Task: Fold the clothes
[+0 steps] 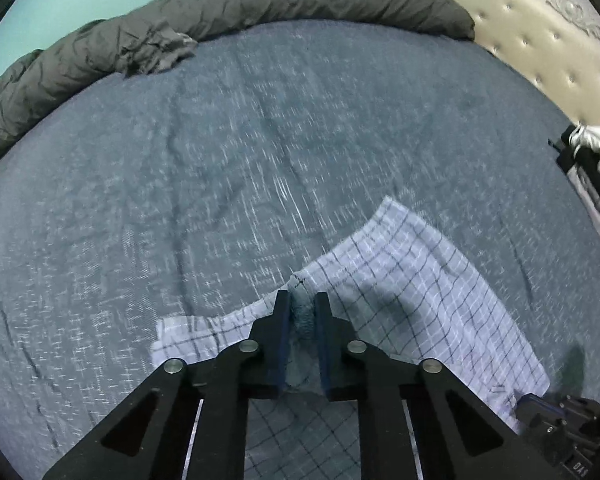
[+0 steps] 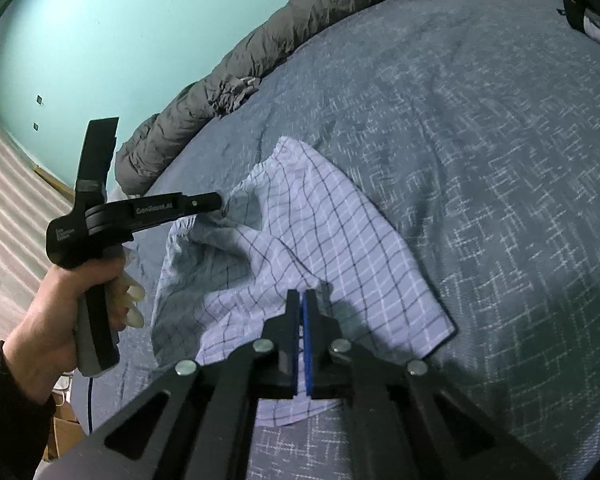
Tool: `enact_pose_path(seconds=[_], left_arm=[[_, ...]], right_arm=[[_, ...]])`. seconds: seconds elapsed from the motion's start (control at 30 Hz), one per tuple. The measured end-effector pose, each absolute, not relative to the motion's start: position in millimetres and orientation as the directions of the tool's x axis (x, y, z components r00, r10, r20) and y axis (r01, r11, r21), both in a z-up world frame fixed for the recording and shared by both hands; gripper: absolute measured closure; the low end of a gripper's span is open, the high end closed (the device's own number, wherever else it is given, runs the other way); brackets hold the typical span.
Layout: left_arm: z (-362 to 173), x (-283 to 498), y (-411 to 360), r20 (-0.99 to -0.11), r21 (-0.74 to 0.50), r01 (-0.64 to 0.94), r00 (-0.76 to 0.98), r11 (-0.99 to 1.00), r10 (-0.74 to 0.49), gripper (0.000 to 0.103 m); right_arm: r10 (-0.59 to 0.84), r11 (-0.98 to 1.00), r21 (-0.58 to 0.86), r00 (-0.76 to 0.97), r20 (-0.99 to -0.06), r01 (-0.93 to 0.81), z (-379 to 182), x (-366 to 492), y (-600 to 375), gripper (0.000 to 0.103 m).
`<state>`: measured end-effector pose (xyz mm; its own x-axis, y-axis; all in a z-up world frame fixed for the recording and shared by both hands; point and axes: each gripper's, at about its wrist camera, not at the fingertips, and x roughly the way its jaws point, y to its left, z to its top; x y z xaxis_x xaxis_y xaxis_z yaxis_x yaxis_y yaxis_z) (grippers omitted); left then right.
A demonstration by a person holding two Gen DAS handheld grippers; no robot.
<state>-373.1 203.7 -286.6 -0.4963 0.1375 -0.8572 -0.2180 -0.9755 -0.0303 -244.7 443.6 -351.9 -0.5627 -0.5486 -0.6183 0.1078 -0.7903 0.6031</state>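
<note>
Left gripper (image 1: pixel 302 300) low centre, jaws pinched on bunched checked garment (image 1: pixel 416 276), right gripper (image 2: pixel 302 298) clamped on the garment's near edge, blue bedspread (image 1: pixel 220 160) beneath, grey duvet (image 1: pixel 260 4) along top.

Most of the blue-grey bedspread (image 1: pixel 220 168) lies bare and flat, giving wide room to pass ahead of the checked garment (image 1: pixel 412 276) and to its left. Along the far edge a rolled dark grey duvet (image 1: pixel 260 4) forms a long barrier against the teal wall (image 2: pixel 100 32). The padded headboard (image 1: pixel 540 52) closes the right side, with a pile of black-and-white clothing (image 1: pixel 592 160) beside it.
</note>
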Motion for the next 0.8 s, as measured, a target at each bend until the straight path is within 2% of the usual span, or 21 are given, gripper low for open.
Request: enact_pose_path(seconds=[0.33,0.8], left_arm=[[-256.2,-382.5,222.1,-0.82,-0.07,-0.236,-0.539,-0.969,0.191,0.091],[-281.7,-410.3,279.2,-0.842,-0.081,-0.309,-0.487,-0.948,0.231,0.09]], right_arm=[[-0.524,-0.782,0.615,-0.637,-0.565,0.098,-329.6,-225.0,471.6,0.102],[-0.483,-0.79,0.611,-0.666,-0.568,0.051,-332.7,-219.7,503.4,0.102]])
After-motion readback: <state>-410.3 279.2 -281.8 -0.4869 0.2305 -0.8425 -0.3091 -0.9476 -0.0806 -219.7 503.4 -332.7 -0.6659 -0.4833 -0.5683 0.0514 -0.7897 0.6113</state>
